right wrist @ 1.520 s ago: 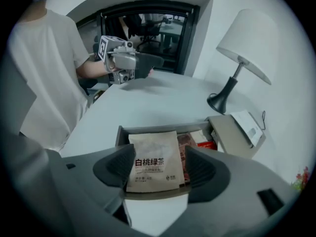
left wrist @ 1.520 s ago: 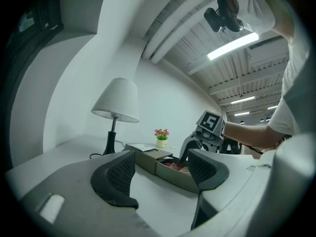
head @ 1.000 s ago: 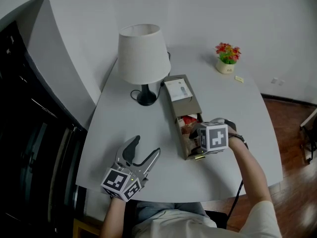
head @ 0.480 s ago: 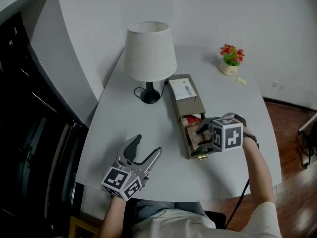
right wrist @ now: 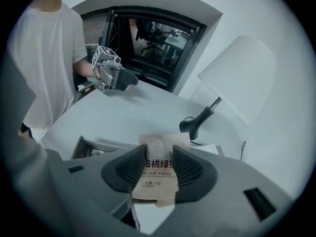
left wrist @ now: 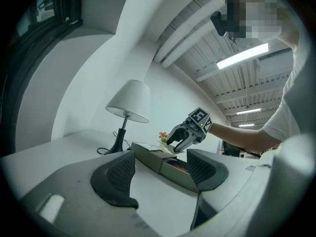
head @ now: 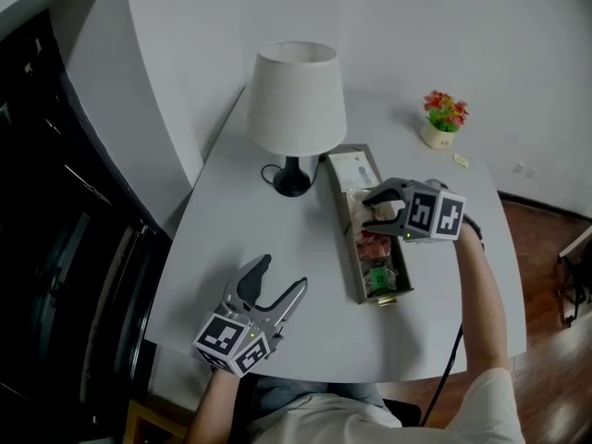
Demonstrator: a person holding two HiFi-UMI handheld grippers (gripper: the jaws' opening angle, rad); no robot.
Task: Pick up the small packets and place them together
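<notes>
Right gripper (head: 372, 210) fingers have just clamped a tan packet (right wrist: 158, 174) above the box (head: 352, 265). Keep that pinch firm and carry it smoothly. Left gripper (head: 282, 276) waits, fingers open and empty.

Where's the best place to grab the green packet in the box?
Probably its upper edge, coming straight down from above: the green packet lies low in the open box, whose walls block any sideways approach.

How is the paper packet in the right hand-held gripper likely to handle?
Probably light: the packet looks thin and flat. Perhaps fairly stiff: it juts past the right hand-held gripper, whose jaws have just closed on it, without drooping.
</notes>
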